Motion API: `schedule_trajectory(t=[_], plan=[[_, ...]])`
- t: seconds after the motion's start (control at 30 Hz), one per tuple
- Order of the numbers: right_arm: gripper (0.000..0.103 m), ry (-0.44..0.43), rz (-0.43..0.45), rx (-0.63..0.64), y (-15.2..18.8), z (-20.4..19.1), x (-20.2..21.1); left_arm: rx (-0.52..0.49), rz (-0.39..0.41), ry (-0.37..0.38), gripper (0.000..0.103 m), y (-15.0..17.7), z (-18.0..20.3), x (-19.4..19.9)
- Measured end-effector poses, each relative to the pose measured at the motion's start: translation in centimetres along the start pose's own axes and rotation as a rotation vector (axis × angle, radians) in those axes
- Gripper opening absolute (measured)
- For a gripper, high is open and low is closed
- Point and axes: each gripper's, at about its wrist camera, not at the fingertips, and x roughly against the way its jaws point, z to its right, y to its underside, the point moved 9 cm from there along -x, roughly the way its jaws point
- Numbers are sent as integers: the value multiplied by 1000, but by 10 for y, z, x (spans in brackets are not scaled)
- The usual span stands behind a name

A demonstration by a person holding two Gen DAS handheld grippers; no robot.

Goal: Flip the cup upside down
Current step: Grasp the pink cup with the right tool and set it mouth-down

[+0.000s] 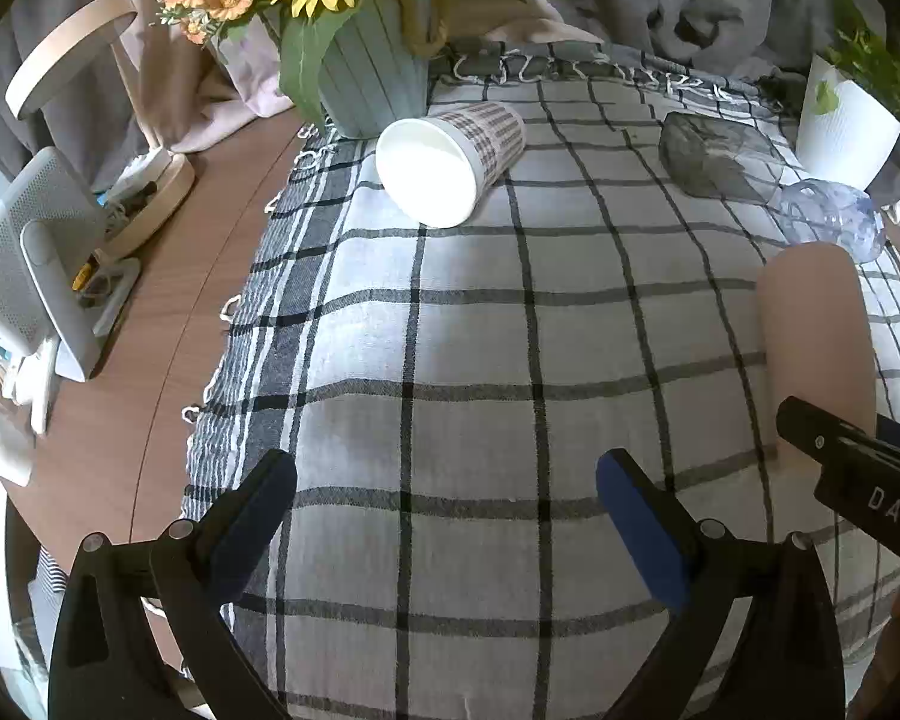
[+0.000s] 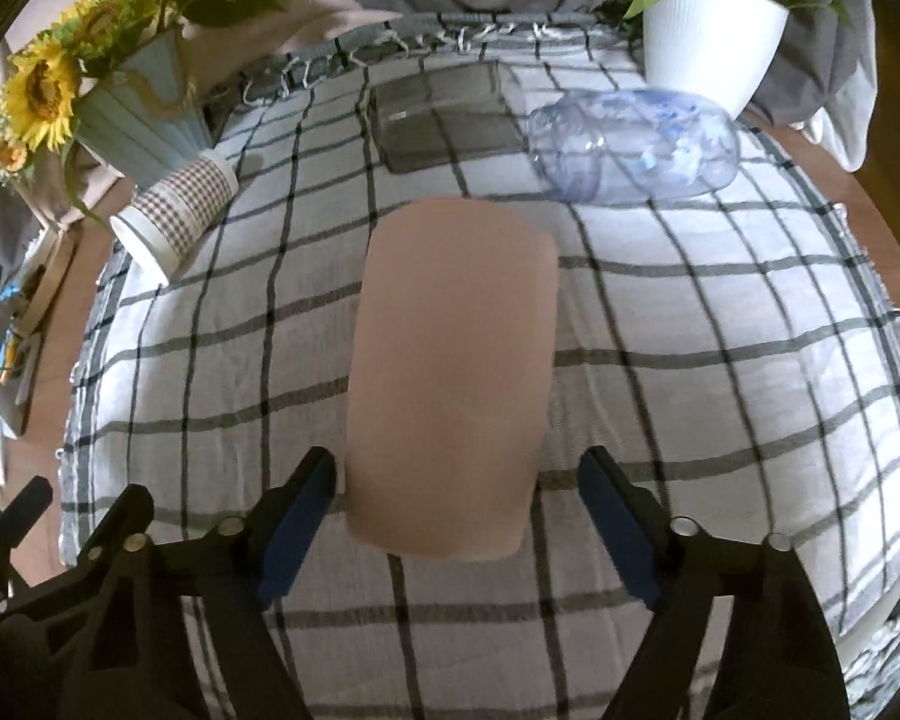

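A plain pink cup lies on the checked cloth between the fingers of my right gripper, whose jaws stand open on either side of the end nearest me, a gap showing on the right. The pink cup also shows at the right edge of the left wrist view. A white cup with a checked sleeve lies on its side at the far left, mouth facing me, also seen in the right wrist view. My left gripper is open and empty above the cloth.
A blue vase of sunflowers stands behind the checked cup. A clear plastic bottle and a dark flat case lie at the back, a white plant pot at the back right. A white fan stands on the wooden table left.
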Motion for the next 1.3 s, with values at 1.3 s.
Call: schedule_trajectory(t=[1.3], plan=[[65, 44, 91, 41, -21, 8, 46, -12, 73, 16, 102, -32, 14, 21]])
